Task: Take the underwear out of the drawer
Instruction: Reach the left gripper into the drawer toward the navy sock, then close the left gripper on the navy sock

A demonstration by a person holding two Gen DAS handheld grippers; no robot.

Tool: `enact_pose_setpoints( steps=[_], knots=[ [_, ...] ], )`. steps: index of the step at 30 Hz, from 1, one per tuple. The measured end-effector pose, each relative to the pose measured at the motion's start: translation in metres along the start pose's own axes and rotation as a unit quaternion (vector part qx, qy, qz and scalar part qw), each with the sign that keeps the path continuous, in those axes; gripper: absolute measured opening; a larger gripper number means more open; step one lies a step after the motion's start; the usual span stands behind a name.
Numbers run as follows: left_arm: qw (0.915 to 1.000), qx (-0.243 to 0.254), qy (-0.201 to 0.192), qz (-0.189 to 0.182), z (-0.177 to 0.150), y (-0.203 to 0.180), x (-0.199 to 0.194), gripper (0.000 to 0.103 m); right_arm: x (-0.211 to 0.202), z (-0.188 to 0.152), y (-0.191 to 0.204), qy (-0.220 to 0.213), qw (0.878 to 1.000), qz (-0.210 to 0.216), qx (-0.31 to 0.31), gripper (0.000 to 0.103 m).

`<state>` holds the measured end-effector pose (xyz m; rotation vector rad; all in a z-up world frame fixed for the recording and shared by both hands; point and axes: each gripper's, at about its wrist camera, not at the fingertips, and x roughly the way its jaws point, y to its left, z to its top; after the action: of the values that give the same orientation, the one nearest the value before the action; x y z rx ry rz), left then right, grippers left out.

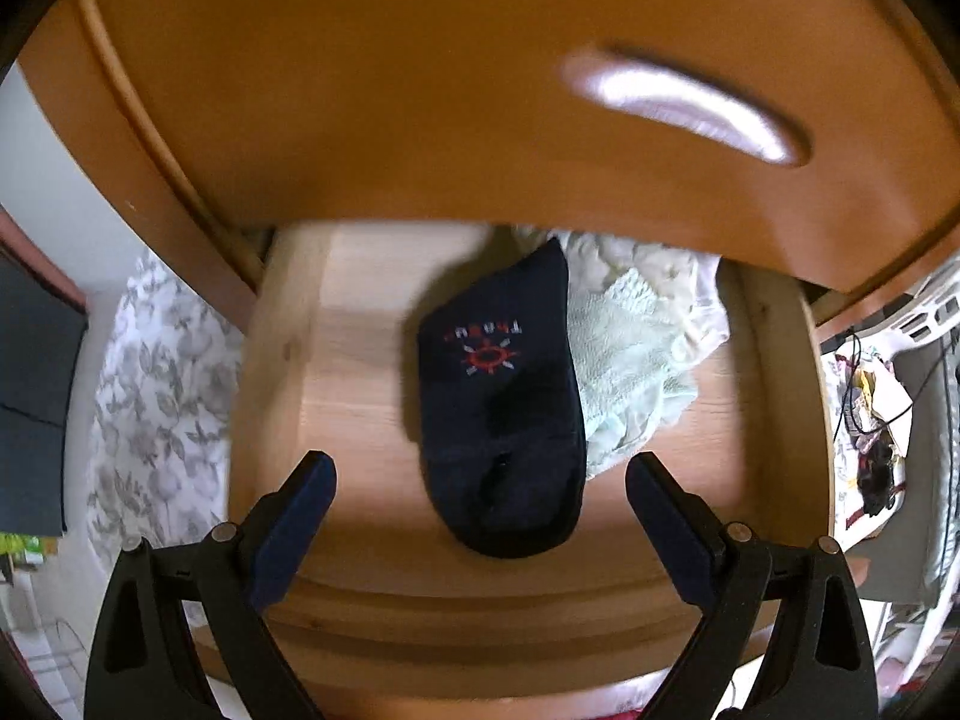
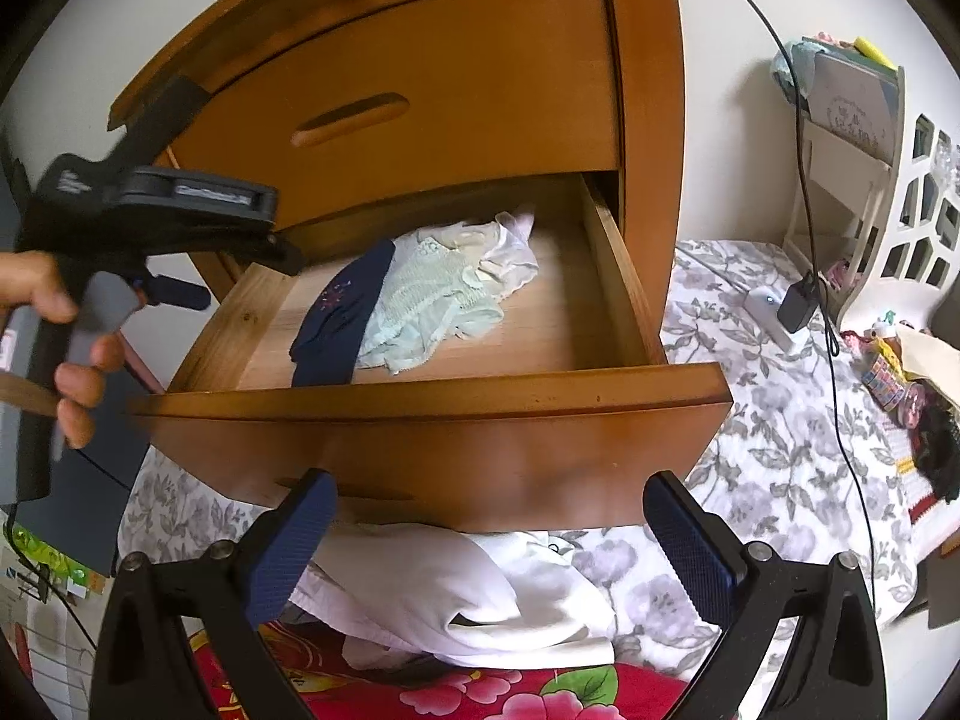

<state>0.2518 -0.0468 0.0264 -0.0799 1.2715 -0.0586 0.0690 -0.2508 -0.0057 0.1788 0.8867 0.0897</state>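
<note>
Two tongs, both wide open & empty. Left tongs [image 1: 480, 474] hang over the pulled-out orange wooden drawer [image 2: 432, 399], straddling a navy sock [image 1: 504, 396]; pale mint-and-white underwear [image 1: 630, 360] lies beside it, w/in reach. Right tongs [image 2: 489, 516] wait outside the drawer front.

Drawer [image 2: 624, 288]: centre of the right wrist frame, pulled out below a shut upper drawer [image 2: 420, 102].
Sock [image 1: 504, 396]: centre of the left wrist frame, on the drawer floor.
Underwear [image 1: 630, 360]: just right of the sock, touching it, running back under the upper drawer.
Left gripper [image 1: 480, 480]: lower frame, fingers either side of the sock's near end.
Folded cloth [image 2: 456, 594]: under the drawer front, lower centre.
</note>
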Motion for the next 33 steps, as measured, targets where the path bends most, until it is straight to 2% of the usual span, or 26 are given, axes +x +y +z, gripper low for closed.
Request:
enact_pose_setpoints(
  steps=[2, 5, 11, 20, 22, 25, 28, 30, 33],
  knots=[
    [0.9996, -0.002, 0.024, 0.01, 0.004, -0.004, 0.015, 0.097, 0.002, 0.0, -0.002, 0.003, 1.0, -0.002, 0.002, 0.103],
    [0.9985, 0.002, 0.041, 0.037, 0.009, -0.009, 0.031, 0.097, 0.007, -0.001, -0.005, 0.009, 1.0, -0.005, 0.007, 0.103],
    [0.9964, 0.009, 0.063, 0.056, 0.015, -0.018, 0.055, 0.097, 0.012, -0.002, -0.012, 0.015, 1.0, -0.001, 0.015, 0.103],
    [0.9939, 0.027, 0.069, 0.082, 0.025, -0.03, 0.073, 0.097, 0.022, -0.003, -0.021, 0.026, 0.999, -0.003, 0.028, 0.103],
    [0.9939, 0.027, 0.071, 0.079, 0.027, -0.031, 0.076, 0.096, 0.023, -0.003, -0.022, 0.027, 0.999, -0.003, 0.029, 0.103],
    [0.9944, 0.027, 0.078, 0.066, 0.029, -0.029, 0.08, 0.086, 0.026, -0.003, -0.023, 0.03, 0.999, -0.003, 0.03, 0.103],
    [0.9945, 0.028, 0.081, 0.059, 0.031, -0.024, 0.082, 0.083, 0.027, -0.004, -0.023, 0.032, 0.999, -0.003, 0.03, 0.103],
    [0.9948, 0.028, 0.083, 0.05, 0.031, -0.023, 0.083, 0.076, 0.028, -0.004, -0.024, 0.033, 0.999, -0.003, 0.03, 0.103],
    [0.9954, 0.023, 0.086, 0.034, 0.03, -0.016, 0.085, 0.072, 0.028, -0.004, -0.024, 0.033, 0.999, -0.003, 0.029, 0.103]
  ],
)
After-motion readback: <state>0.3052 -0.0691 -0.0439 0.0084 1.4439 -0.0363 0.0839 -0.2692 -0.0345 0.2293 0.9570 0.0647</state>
